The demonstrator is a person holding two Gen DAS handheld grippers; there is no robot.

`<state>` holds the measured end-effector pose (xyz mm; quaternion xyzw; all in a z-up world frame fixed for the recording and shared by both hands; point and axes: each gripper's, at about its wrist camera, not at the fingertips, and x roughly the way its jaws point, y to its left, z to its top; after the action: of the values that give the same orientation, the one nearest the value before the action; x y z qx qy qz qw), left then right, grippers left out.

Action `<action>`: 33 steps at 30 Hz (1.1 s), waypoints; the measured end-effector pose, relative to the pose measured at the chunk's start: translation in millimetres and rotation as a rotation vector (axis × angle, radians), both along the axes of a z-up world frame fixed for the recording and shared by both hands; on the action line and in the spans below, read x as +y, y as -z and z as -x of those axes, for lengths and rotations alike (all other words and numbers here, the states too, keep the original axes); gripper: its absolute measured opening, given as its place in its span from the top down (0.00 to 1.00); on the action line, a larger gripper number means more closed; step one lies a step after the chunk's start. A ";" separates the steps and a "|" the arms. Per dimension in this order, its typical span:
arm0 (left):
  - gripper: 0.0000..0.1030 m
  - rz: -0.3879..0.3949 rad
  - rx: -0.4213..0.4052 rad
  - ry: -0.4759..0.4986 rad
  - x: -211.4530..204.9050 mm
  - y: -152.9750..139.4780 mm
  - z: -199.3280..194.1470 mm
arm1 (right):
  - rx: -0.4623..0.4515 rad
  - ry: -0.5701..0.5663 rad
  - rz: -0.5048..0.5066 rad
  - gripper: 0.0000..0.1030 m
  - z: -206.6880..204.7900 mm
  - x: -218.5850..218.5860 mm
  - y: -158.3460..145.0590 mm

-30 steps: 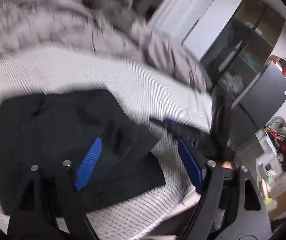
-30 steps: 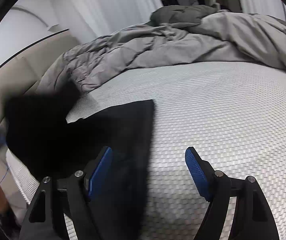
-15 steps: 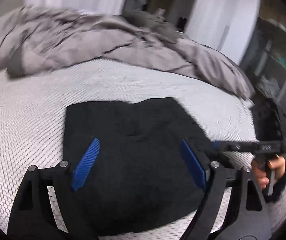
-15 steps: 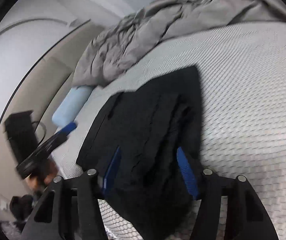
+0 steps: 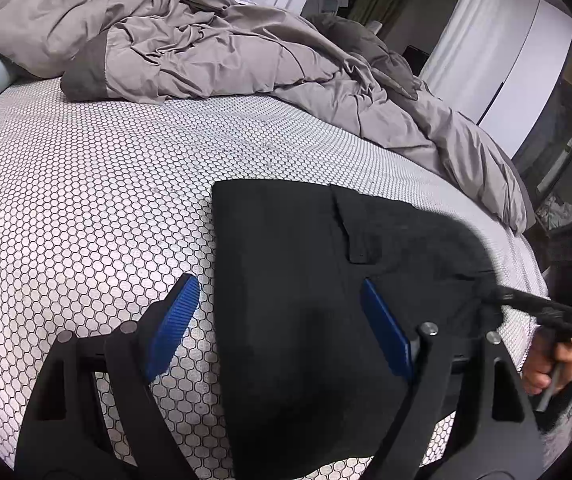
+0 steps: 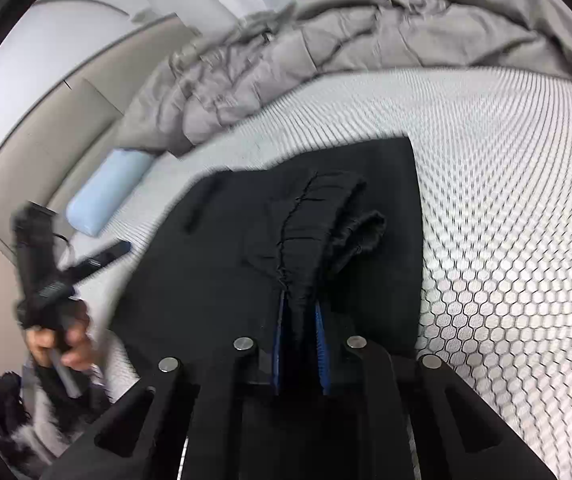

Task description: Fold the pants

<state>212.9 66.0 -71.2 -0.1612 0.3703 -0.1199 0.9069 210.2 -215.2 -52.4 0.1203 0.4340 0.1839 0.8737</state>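
Black pants (image 5: 318, 280) lie folded on the white honeycomb mattress (image 5: 86, 184); they also show in the right wrist view (image 6: 214, 280). My left gripper (image 5: 282, 320) is open above the pants' left edge, one blue pad over the mattress, the other over the cloth. It also shows at the left of the right wrist view (image 6: 86, 260). My right gripper (image 6: 300, 340) is shut on a bunched fold of the pants, which rises between its blue pads. It shows at the right edge of the left wrist view (image 5: 498, 300), at the pants' right side.
A crumpled grey duvet (image 5: 214, 48) is heaped along the far side of the bed. A light blue pillow (image 6: 106, 196) lies by the headboard. White wardrobe doors (image 5: 526, 60) and dark shelves stand beyond the bed's right side.
My right gripper has closed on a fold of the pants; it was open half a second ago. My left gripper has shifted left, now straddling the pants' left edge.
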 end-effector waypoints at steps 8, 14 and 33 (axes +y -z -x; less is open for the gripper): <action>0.22 -0.054 0.008 0.056 -10.6 -16.5 12.0 | 0.078 0.053 0.004 0.86 42.1 -18.4 -1.2; 0.22 -0.078 0.096 0.070 -18.5 4.2 6.7 | 0.079 0.124 0.044 0.52 40.3 -34.4 19.3; 0.32 -0.248 -0.070 0.093 -70.1 -18.4 38.6 | -0.081 0.230 0.254 0.54 19.7 -35.9 -7.4</action>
<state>174.4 -4.0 -52.8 -0.0261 0.3576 -0.1208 0.9257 190.5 -251.1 -45.0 0.0503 0.4016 0.0311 0.9139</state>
